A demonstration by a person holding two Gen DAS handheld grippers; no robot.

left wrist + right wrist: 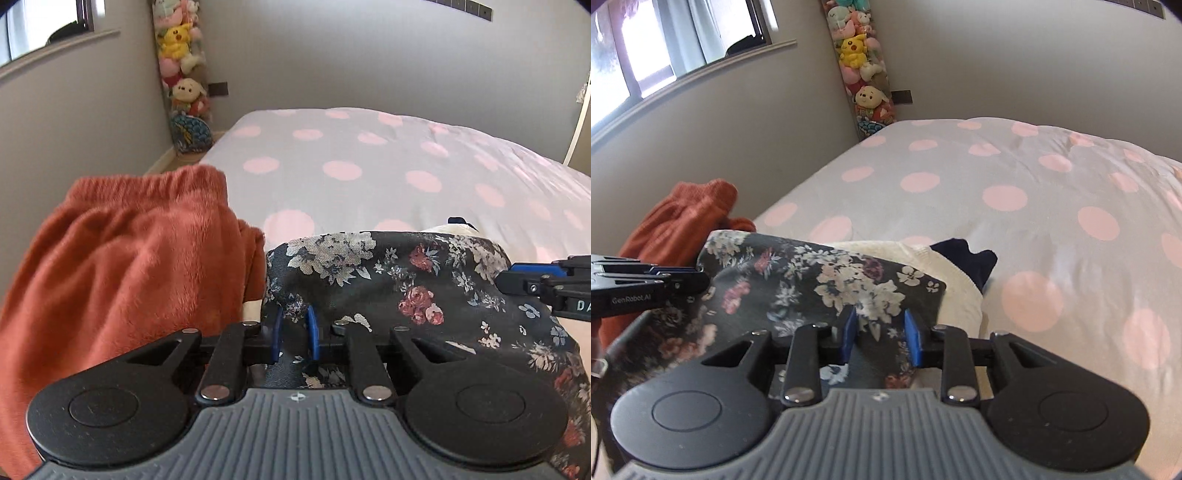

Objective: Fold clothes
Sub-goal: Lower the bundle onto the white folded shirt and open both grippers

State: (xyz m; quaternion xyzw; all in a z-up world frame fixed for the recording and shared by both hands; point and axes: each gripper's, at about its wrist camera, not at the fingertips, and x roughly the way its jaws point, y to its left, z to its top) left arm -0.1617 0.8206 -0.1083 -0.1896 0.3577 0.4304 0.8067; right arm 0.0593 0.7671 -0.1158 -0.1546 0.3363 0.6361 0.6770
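Observation:
A dark floral garment (406, 288) is held up over the bed between both grippers. My left gripper (293, 334) is shut on its left edge, the cloth bunched between the blue pads. My right gripper (881, 334) is shut on its right edge (849, 288), with cloth between the blue pads. The right gripper also shows at the right of the left wrist view (535, 284), and the left gripper at the left of the right wrist view (683, 280). A rust-orange fleece garment (129, 266) lies bunched to the left.
The bed has a grey cover with pink dots (369, 166). A cream garment (942, 273) and a navy piece (967, 254) lie under the floral cloth. A column of plush toys (181, 74) stands in the corner. A window (646, 55) is at the left.

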